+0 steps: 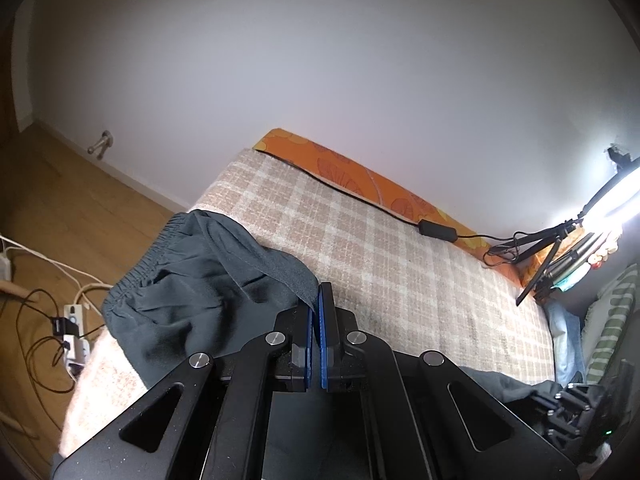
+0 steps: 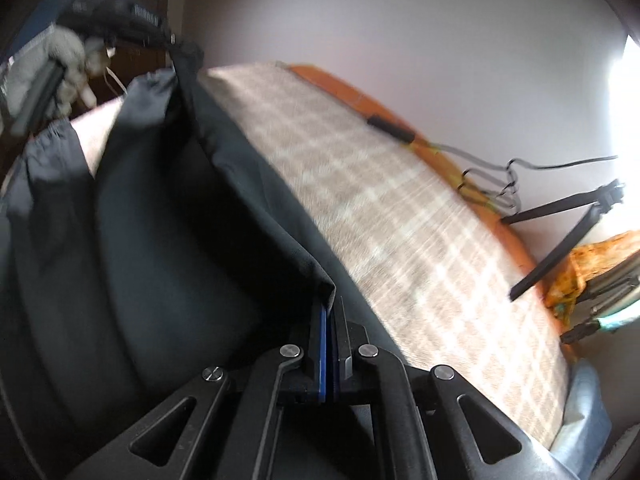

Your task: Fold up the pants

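Observation:
The dark grey-green pants lie bunched at the left end of the bed, elastic waistband toward the bed's edge. My left gripper is shut on a fold of the pants fabric, pinched between its blue pads. In the right wrist view the pants hang stretched and lifted over the bed. My right gripper is shut on the pants' edge. The left gripper shows at the top left of the right wrist view, holding the far end of the fabric. The right wrist view is motion-blurred.
The bed has a beige checked blanket and an orange patterned sheet along the white wall. A black cable with adapter lies on it. A tripod with ring light stands at the right. Power strips and cords lie on the wooden floor.

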The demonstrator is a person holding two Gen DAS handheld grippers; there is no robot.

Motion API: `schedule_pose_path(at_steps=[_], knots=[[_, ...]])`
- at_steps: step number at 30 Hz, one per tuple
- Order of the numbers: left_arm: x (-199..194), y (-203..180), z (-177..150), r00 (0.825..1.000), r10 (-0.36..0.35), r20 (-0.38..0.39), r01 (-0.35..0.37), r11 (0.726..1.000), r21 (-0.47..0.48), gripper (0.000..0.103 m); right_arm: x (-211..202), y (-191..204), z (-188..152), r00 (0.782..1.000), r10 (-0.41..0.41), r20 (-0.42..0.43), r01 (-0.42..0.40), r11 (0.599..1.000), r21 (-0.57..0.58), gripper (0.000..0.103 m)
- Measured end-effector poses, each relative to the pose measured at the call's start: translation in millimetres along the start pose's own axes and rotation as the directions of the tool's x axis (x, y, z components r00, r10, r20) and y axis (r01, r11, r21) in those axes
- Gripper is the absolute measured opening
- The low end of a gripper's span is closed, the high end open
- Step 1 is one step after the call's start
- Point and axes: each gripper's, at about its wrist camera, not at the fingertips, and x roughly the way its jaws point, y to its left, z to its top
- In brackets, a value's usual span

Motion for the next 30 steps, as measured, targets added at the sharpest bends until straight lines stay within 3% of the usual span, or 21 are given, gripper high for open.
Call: schedule_pose_path(at_steps=[8,15,21,30], knots=[[-51.0,3.1,-16.1,0.998,-0.055,0.045,0.055,0.999,0.001,0.001,-76.3,16.7,0.5,0.996,-0.012,0.089,0.015,1.000,-0.024,0.000],[-106.7,11.9,-53.9,0.992,-0.101,0.080,0.100,0.995,0.013,0.001,-133.5,48.8,-21.4,0.992,0.012,0.126,-0.004,0.998,-0.059,0.000],[-140.4,36.4,-111.2,0.987,-0.123,0.100,0.126,0.991,-0.033,0.001,-154.6,91.7,-52.9,0.994,0.063,0.093,-0.054,0.994,-0.098,0.000],[-155.9,66.4,-191.5,0.989,-0.124,0.079,0.135,0.980,-0.146,0.001,-152.3,133.0,-101.2,0.993,0.117,0.005,-0.117,0.991,-0.070,0.000]])
